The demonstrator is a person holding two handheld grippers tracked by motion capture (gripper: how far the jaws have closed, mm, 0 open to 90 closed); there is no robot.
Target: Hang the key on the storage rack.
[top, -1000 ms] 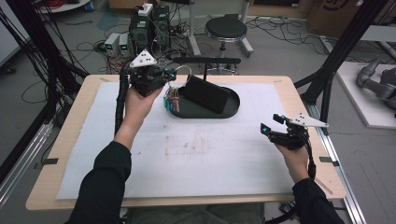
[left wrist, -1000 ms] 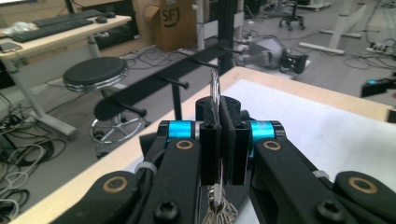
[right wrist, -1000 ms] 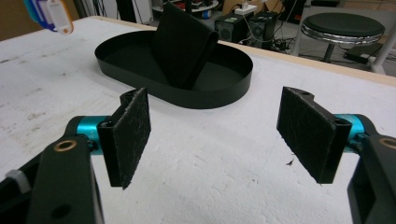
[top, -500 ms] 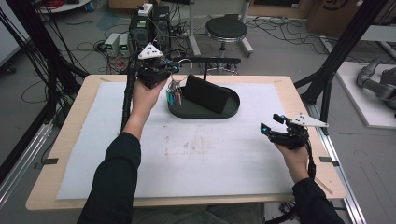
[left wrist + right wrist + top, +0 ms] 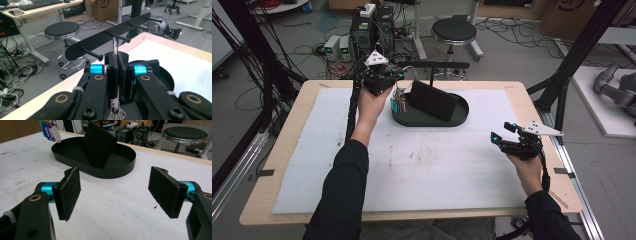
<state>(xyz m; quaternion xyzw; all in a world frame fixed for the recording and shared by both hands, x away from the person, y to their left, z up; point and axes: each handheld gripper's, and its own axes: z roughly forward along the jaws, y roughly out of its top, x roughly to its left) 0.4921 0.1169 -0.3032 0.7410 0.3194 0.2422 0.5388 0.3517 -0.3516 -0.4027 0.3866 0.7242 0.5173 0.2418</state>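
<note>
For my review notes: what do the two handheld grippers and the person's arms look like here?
Both are black two-finger tools with cyan collars behind the fingers and brass-coloured pivot rivets. The left gripper and the right gripper each carry a grey three-cornered plate and trail a black cable. The right gripper's fingers wear rough black pads. Both sleeves are dark.

Lab, floor cables (image 5: 272, 50), electronics boxes (image 5: 372, 27), stool (image 5: 454, 31)

One tray (image 5: 462, 116), one wallet (image 5: 432, 100), four pegs (image 5: 100, 57)

Left tool (image 5: 393, 86) with keys (image 5: 399, 104) over tray (image 5: 461, 116)
</note>
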